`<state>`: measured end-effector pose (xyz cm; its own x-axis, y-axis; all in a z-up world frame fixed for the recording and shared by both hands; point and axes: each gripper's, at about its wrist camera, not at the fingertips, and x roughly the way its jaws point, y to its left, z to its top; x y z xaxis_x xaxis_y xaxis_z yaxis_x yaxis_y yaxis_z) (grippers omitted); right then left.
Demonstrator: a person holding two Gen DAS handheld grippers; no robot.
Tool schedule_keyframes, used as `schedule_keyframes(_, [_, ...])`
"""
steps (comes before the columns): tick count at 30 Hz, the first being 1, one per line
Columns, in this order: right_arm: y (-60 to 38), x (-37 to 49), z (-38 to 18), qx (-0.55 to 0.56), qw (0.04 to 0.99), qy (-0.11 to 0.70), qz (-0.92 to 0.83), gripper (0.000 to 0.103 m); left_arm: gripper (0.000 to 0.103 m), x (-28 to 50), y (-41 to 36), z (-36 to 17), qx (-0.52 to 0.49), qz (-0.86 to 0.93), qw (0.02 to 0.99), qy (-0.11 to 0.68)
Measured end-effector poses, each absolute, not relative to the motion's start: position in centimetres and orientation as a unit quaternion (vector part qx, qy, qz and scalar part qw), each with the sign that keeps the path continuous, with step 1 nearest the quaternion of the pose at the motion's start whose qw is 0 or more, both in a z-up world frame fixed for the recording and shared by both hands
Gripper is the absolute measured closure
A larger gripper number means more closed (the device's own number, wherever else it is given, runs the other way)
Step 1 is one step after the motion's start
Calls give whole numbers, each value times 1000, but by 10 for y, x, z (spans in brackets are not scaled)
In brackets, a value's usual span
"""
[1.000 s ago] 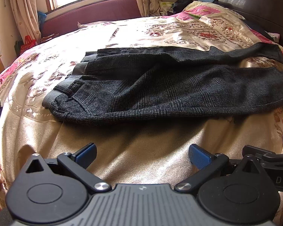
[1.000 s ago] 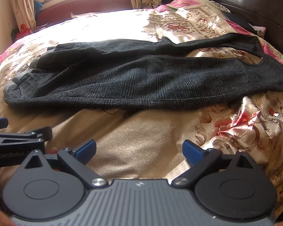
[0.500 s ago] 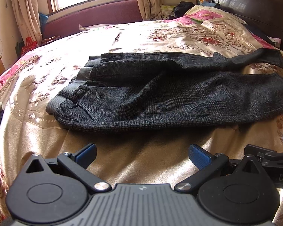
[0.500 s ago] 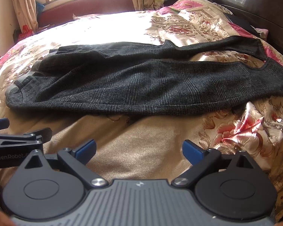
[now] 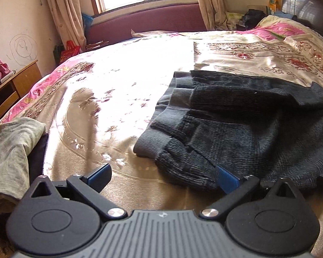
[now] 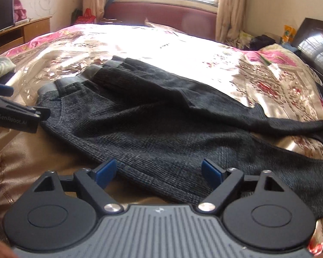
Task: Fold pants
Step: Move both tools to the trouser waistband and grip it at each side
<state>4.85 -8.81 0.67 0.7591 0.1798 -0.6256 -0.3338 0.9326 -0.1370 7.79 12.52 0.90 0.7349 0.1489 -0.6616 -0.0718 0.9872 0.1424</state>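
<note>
Pants [image 5: 258,133] lie flat across the bedspread [image 5: 118,90], dark grey, waistband [image 5: 159,137] toward my left, legs running off to the right; one leg [image 6: 204,101] lies folded over the other further back. My left gripper [image 5: 162,177] hangs low at the waistband corner, fingers spread wide; the right pad [image 5: 226,179] sits just against the near hem of the waist, the left pad [image 5: 100,175] over bare bedspread, nothing pinched. My right gripper [image 6: 159,171] sits over the near edge of the pants, further along the seat; its jaws are closing, wide apart, with the cloth edge lying between and below the pads [image 6: 106,169] but not gripped. A pale garment [image 5: 8,150] lies crumpled at the bed's left edge, well apart from the pants.
</note>
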Motion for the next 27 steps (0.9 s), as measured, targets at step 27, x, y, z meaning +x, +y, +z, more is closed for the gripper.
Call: schedule_keyframes(27, [-11, 68, -13, -180, 877, 331, 297, 43, 22, 135, 169, -1, 87, -85, 921, 371])
